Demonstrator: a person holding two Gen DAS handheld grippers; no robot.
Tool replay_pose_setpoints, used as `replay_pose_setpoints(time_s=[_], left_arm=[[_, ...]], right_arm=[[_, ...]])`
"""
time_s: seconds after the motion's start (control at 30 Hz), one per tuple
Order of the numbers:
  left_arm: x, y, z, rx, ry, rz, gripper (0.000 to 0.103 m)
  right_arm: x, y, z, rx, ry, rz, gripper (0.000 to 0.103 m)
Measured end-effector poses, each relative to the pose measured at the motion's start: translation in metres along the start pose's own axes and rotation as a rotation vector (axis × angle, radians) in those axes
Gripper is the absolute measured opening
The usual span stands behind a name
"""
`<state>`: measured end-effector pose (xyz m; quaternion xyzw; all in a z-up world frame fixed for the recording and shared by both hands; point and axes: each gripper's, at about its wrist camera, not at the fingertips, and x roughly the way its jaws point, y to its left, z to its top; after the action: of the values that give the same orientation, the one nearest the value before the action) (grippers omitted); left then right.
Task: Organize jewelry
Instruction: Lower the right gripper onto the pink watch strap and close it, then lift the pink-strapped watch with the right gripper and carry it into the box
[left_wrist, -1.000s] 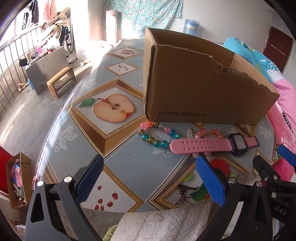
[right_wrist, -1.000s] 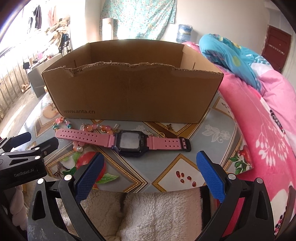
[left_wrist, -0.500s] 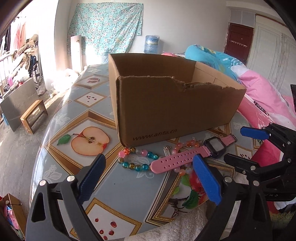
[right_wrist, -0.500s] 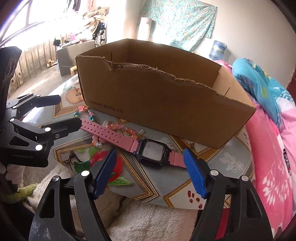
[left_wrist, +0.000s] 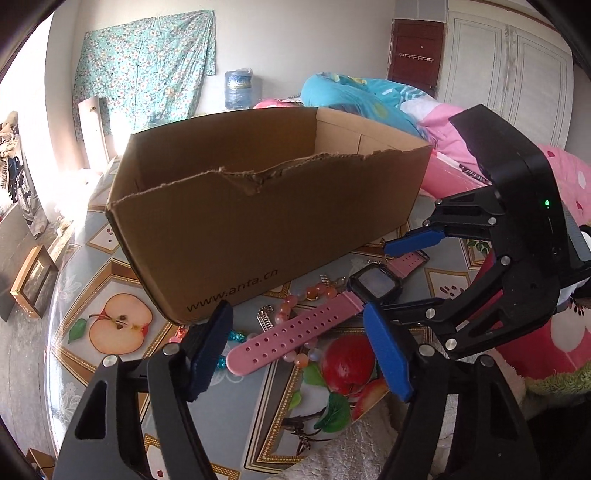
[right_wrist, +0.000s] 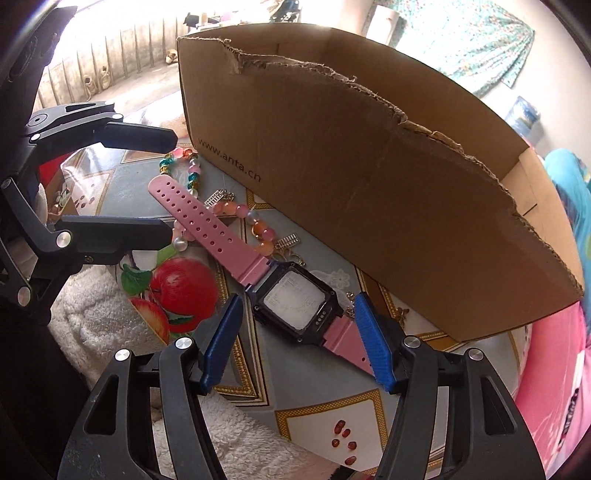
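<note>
A pink watch (left_wrist: 295, 328) with a black face (right_wrist: 295, 306) lies flat on the fruit-patterned table (right_wrist: 314, 387), in front of an open cardboard box (left_wrist: 258, 221). My left gripper (left_wrist: 295, 354) straddles the strap's free end, its jaws closing, the pads clear of the strap. My right gripper (right_wrist: 295, 332) straddles the watch face, its jaws closing too, with a gap at the left pad. A teal and pink bead bracelet (right_wrist: 181, 162) and a pink-orange bead bracelet (right_wrist: 255, 229) lie partly under the strap. Each gripper shows in the other's view: the right gripper (left_wrist: 384, 278), the left gripper (right_wrist: 170, 184).
The box's torn front wall (right_wrist: 369, 166) stands just behind the watch. White fluffy cloth (right_wrist: 96, 314) drapes the table's near edge. A bed with pink bedding (left_wrist: 461, 147) lies to the right, a wooden stool (left_wrist: 33, 280) on the floor to the left.
Both grippers have rolled and closed in over the watch, the left over the strap end, the right down over the face. Both pairs of jaws have narrowed.
</note>
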<state>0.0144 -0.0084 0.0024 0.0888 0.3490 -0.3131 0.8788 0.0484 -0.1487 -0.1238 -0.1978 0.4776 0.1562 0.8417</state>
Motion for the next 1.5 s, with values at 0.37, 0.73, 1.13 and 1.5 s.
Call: replay_pose_setpoints(time_s=[0.37, 0.73, 1.13, 1.5], left_arm=[[0.018, -0.036, 0.005, 0.216, 0.064, -0.039, 0.057], [0.044, -0.063, -0.005, 0.422, 0.136, 0.066, 0.045], [0.088, -0.082, 0.008, 0.496, 0.157, 0.173, 0.012], [0.112, -0.065, 0.029, 0.427, 0.204, 0.093, 0.007]], right_arm=[[0.014, -0.019, 0.012, -0.065, 0.037, 0.092, 0.053], [0.014, -0.075, 0.021, 0.065, 0.083, 0.340, 0.051], [0.018, -0.133, 0.026, 0.150, 0.059, 0.484, 0.051], [-0.023, -0.148, -0.017, 0.210, -0.049, 0.251, 0.058]])
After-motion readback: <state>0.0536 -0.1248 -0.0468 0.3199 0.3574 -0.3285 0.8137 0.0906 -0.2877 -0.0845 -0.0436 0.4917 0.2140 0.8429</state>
